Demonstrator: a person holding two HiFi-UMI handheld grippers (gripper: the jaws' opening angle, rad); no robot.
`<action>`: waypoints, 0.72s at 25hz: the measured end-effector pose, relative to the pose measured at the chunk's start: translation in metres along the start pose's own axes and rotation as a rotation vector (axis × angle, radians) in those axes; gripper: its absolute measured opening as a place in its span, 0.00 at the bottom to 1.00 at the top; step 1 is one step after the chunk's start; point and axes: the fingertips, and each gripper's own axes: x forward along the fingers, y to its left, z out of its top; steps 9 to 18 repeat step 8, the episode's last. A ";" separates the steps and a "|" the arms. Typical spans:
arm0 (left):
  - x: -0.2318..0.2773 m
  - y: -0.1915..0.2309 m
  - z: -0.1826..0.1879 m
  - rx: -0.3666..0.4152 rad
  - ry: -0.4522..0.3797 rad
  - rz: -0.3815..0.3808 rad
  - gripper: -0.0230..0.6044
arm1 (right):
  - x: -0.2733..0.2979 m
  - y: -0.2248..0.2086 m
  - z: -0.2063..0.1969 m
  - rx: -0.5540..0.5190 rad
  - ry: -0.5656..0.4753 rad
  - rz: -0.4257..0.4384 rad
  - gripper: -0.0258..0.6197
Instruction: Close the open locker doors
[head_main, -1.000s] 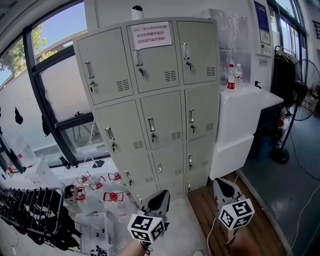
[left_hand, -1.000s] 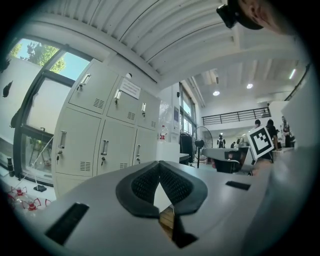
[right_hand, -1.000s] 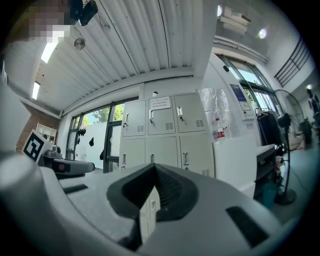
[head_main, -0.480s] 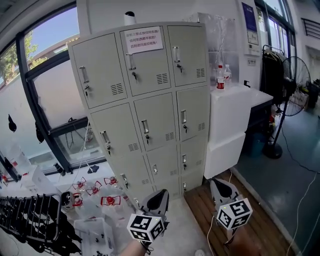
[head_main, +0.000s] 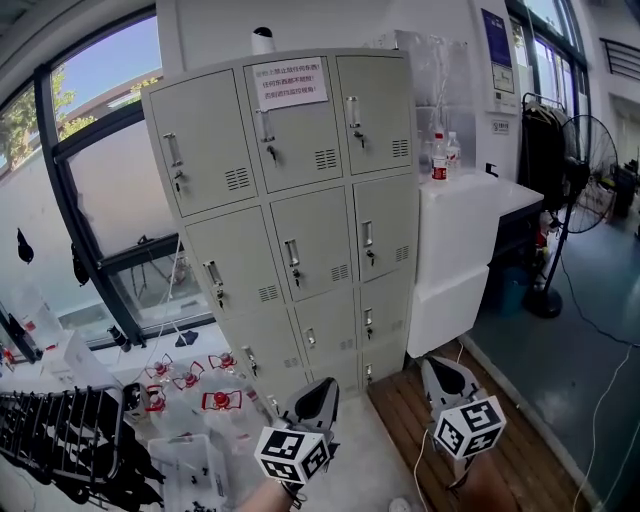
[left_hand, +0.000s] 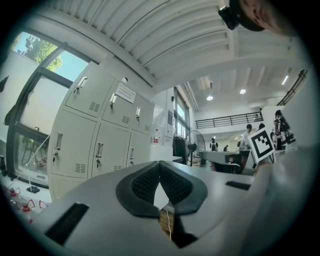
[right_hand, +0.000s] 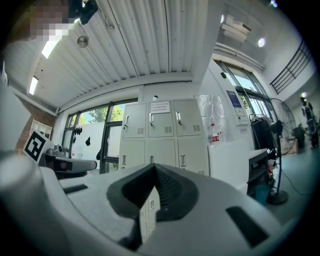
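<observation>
A grey metal locker cabinet (head_main: 290, 200) with three columns of doors stands ahead of me in the head view. Every door I can see lies flush, each with a handle and key. A white notice (head_main: 289, 82) is stuck on the top middle door. The left gripper (head_main: 318, 395) and the right gripper (head_main: 443, 372) hang low in front of the cabinet, well short of it, both shut and empty. The left gripper view shows the lockers (left_hand: 95, 135) at the left beyond its closed jaws. The right gripper view shows the lockers (right_hand: 162, 137) straight ahead.
A white cabinet (head_main: 470, 235) with bottles (head_main: 438, 157) on top stands to the lockers' right. A standing fan (head_main: 580, 150) is at the far right. Clear bins with red-marked items (head_main: 200, 395) and a black rack (head_main: 60, 430) crowd the floor at the left. Windows (head_main: 90, 180) run along the left.
The view has shifted a little to the right, so the locker cabinet sits slightly further left in the head view. Both grippers stay shut and low in the frame.
</observation>
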 end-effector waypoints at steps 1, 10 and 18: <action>-0.001 0.000 0.000 0.000 0.000 0.001 0.04 | 0.000 0.001 0.000 -0.001 -0.001 0.002 0.04; -0.008 0.003 -0.002 -0.006 -0.007 0.010 0.04 | -0.001 0.008 -0.002 -0.001 0.001 0.009 0.04; -0.008 0.003 -0.002 -0.006 -0.007 0.010 0.04 | -0.001 0.008 -0.002 -0.001 0.001 0.009 0.04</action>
